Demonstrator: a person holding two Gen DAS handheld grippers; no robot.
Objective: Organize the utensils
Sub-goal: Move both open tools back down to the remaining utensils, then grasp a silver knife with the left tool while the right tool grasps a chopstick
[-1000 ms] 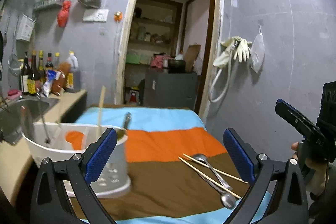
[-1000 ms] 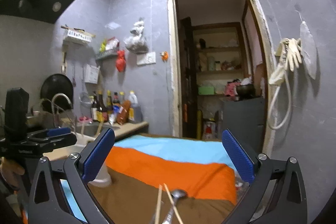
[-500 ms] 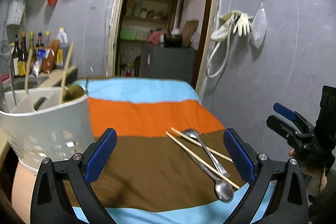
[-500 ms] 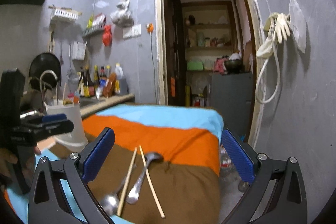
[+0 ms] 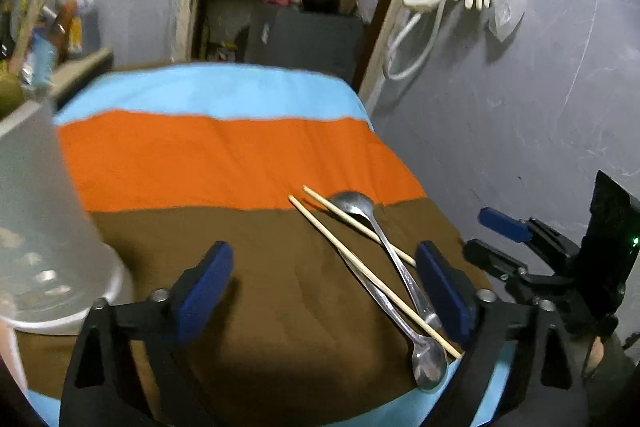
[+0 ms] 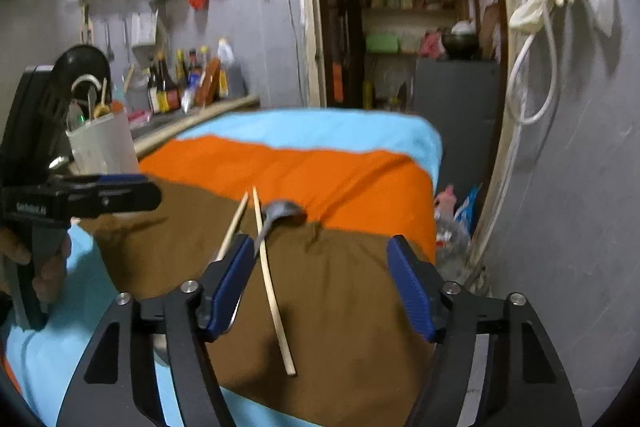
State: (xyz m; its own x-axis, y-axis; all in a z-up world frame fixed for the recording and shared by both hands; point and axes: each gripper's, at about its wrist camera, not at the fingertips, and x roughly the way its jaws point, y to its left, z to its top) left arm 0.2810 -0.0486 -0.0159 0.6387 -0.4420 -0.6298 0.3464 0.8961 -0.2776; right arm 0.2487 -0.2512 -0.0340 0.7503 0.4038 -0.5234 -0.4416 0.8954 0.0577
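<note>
While both tools are closing with nothing pressed between the pads yet, the utensils lie loose on the brown band of the striped cloth [image 5: 240, 155] over the desk. Right tool [image 6: 320, 287]: one chopstick [image 6: 272, 291] runs up between its jaws, the second chopstick [image 6: 234, 223] and a spoon [image 6: 276, 213] sit at its left pad, partly hidden. Left tool [image 5: 320, 291]: released, bare cloth between the jaws; the crossed pile of two chopsticks [image 5: 360, 275] and two spoons [image 5: 400, 287] lies just beside its right pad. White utensil holder [image 5: 44, 219] stands at the desk's left side, well apart from the pile, already holding some items.

Judgement: step is picking a chopstick with the right tool. Best to centre the stick, come in low, and close on the stick only, so the spoon handle under it isn't dragged along.

Room: the pile is near the desk's right edge, with the wall close beyond; a slip could send pieces off. The middle of the cloth is open for carrying toward the holder. The two tools are near each other, so watch for a clash.
</note>
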